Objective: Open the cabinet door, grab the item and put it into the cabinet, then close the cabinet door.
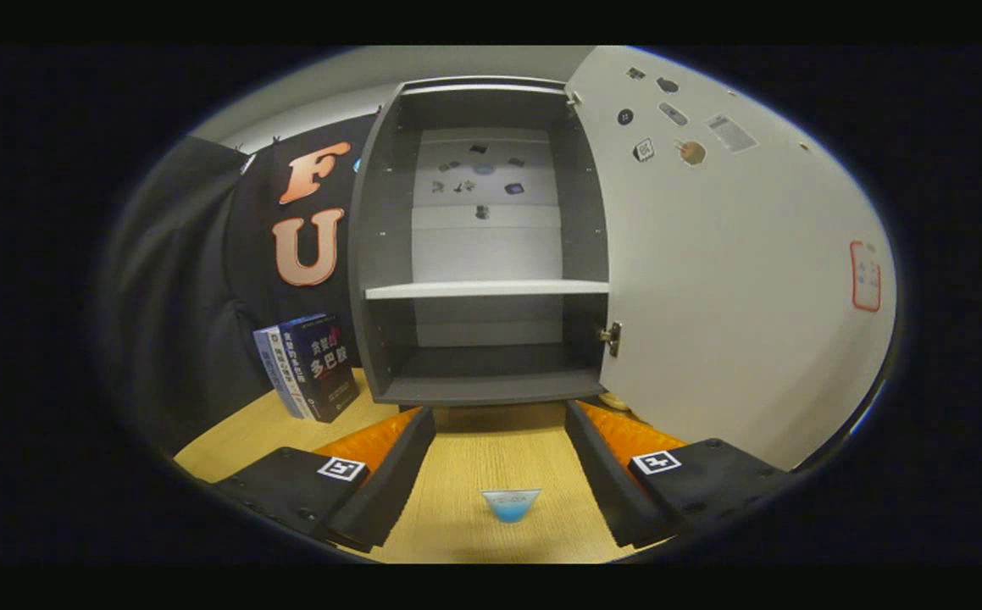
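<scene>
The cabinet [482, 246] stands on the table [491, 457] with its door [736, 280] swung wide to the right, so the opening step looks done and the step in hand is taking the item. That item seems to be the small cup [511, 503] with blue in it, which sits on the table between the fingers and low, nearer the gripper body than the tips. The gripper [499, 415] is spread wide and holds nothing; its tips reach almost to the cabinet's bottom front edge. To grab well, I judge the gripper should draw back or tip down until the pads sit level with the cup's wall, centred so both sides meet it together, then close gently, since a thin cup may crush or slide. If it holds liquid, which I cannot tell for certain, it should be kept upright on the lift. The lower compartment [491, 364], under the shelf [487, 289], is open and bare and lies straight ahead, so it is the easy place to set the cup. The books [308, 368] lean just left of the cabinet, and the open door stands close on the right; the carry should stay between them.
</scene>
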